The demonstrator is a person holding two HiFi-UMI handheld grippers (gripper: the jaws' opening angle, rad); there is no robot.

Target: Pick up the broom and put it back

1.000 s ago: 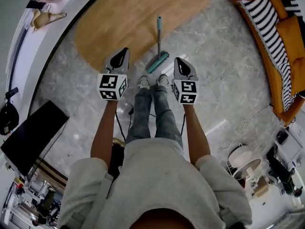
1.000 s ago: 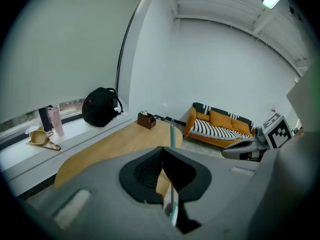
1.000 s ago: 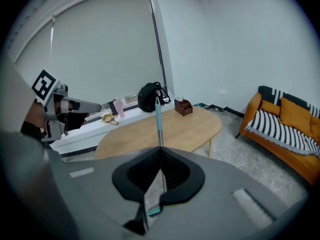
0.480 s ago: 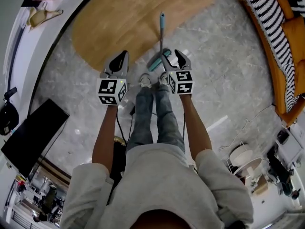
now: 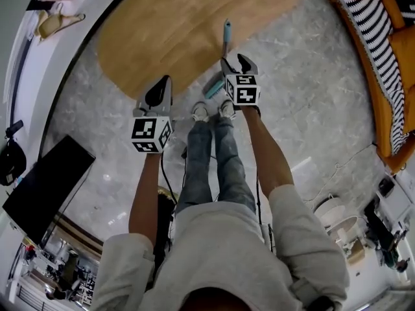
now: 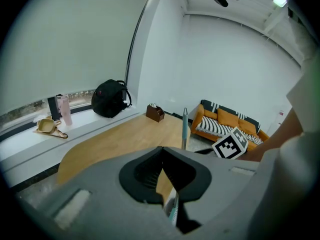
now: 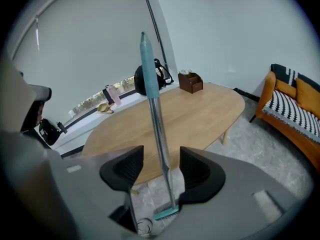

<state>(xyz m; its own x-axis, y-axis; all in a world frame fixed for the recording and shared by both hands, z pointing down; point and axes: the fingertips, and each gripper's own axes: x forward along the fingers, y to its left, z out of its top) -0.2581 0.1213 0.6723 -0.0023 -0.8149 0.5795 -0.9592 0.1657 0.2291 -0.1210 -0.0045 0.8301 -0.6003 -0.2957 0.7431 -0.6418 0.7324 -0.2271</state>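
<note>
The broom [image 7: 159,134], a slim metal pole with a teal grip on top and a flat teal head, stood nearly upright. Its head rested on the grey marbled floor [image 5: 311,96], just beside the rounded edge of the oval wooden worktop [image 5: 162,24]. The right hand-held gripper [image 7: 160,159] had just been opening its jaws. They stood wide with the pole in the gap, pads off it. The left hand-held gripper [image 6: 163,156] hung nearby, jaws pressed together on nothing. To the right, bare floor lay open as far as the orange sofa [image 5: 399,50] and its striped cushion [image 5: 366,31].
</note>
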